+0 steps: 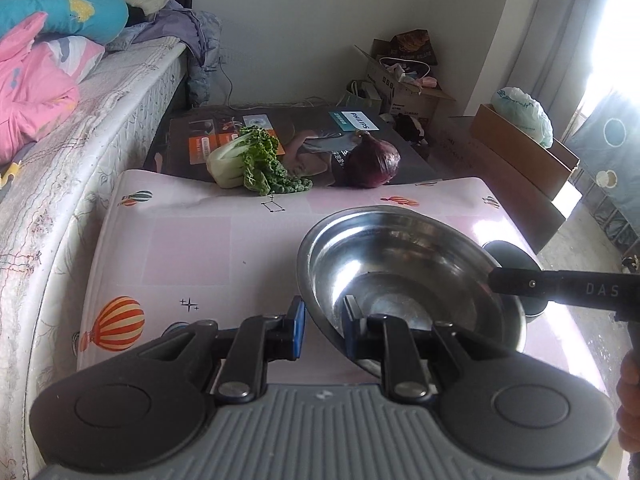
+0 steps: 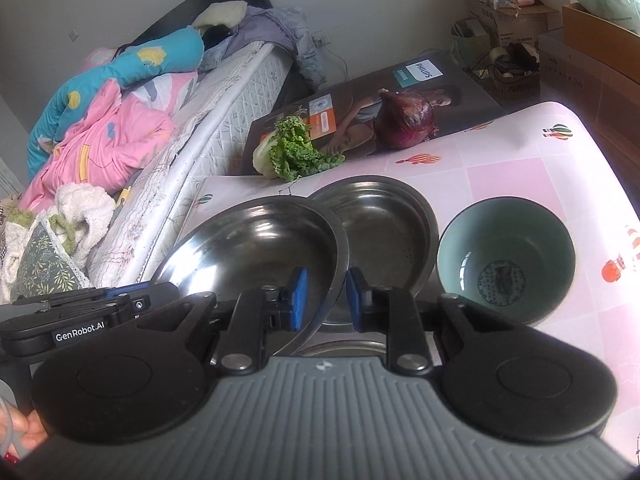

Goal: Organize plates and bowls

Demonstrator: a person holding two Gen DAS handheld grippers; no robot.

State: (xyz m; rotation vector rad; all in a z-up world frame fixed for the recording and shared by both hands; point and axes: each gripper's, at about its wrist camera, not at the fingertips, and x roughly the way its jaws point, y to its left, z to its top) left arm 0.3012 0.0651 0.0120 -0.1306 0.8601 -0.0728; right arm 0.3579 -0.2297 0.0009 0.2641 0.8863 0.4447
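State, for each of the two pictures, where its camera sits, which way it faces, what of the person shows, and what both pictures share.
Left wrist: sits on the left tongs, faces down the table toward the wall, gripping the steel bowl; fingers at right edge.
Right wrist: sits on the right tongs, faces the bed; fingertip at lower left.
Shared: steel bowl, leafy greens, red onion.

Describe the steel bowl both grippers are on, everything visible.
The steel bowl is round, shiny and wide-rimmed, with an empty, reflective inside. It is tilted above the pink table cover. The left gripper is clamped on one side of the rim, the right gripper on the opposite side. In the right view its edge overlaps a second steel bowl; whether they touch cannot be told.
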